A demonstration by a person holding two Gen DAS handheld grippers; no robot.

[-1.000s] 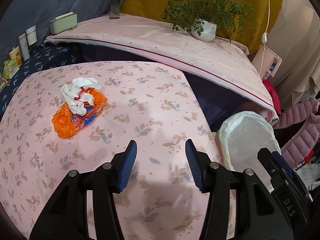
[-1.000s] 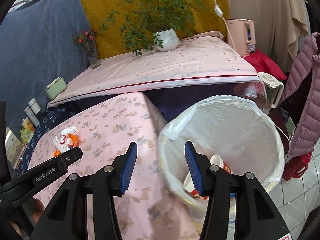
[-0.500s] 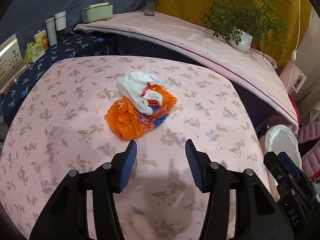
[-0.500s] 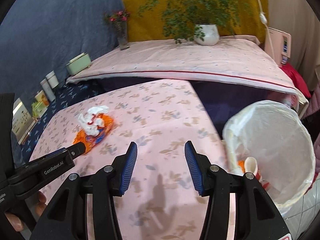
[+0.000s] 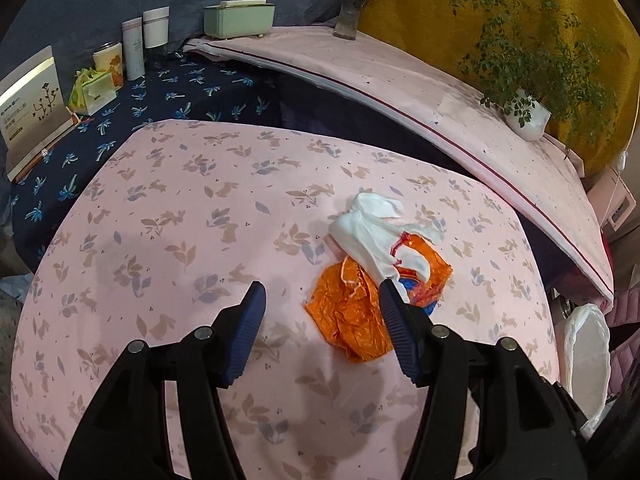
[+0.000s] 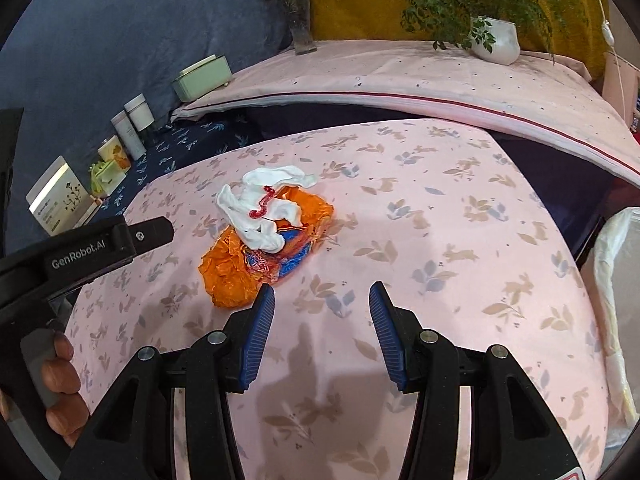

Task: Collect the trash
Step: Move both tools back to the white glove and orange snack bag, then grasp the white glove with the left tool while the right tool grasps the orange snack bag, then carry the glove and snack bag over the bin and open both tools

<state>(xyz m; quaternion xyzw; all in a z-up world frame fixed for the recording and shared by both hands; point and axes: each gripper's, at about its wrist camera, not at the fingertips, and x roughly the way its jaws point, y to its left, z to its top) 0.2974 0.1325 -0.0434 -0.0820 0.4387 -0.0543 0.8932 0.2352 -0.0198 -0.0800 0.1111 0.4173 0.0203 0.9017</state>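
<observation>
A crumpled orange wrapper [image 5: 352, 316] [image 6: 240, 268] lies on the pink leaf-print table [image 5: 180, 240] [image 6: 440, 220], with a crumpled white tissue [image 5: 372, 228] [image 6: 260, 208] stained red resting on top of it. My left gripper [image 5: 322, 298] hovers just short of the pile, jaws opening and nothing between them; its right fingertip overlaps the wrapper's edge in the picture. My right gripper [image 6: 322, 300] is open and empty, to the right of the pile, its left fingertip close to the wrapper. A white-lined bin [image 5: 588, 356] [image 6: 616, 292] stands off the table's right edge.
A raised pink-covered ledge [image 5: 440, 92] behind holds a white plant pot [image 5: 524, 120], a glass vase [image 5: 352, 12] and a green box [image 5: 240, 18]. Bottles [image 5: 134, 54] and a card [image 5: 32, 104] stand on blue cloth at left. A hand [image 6: 60, 380] holds the left gripper.
Both grippers have swung left from the bin toward the trash pile, which now sits close in front of them. The left jaws stand a little wider than before.
</observation>
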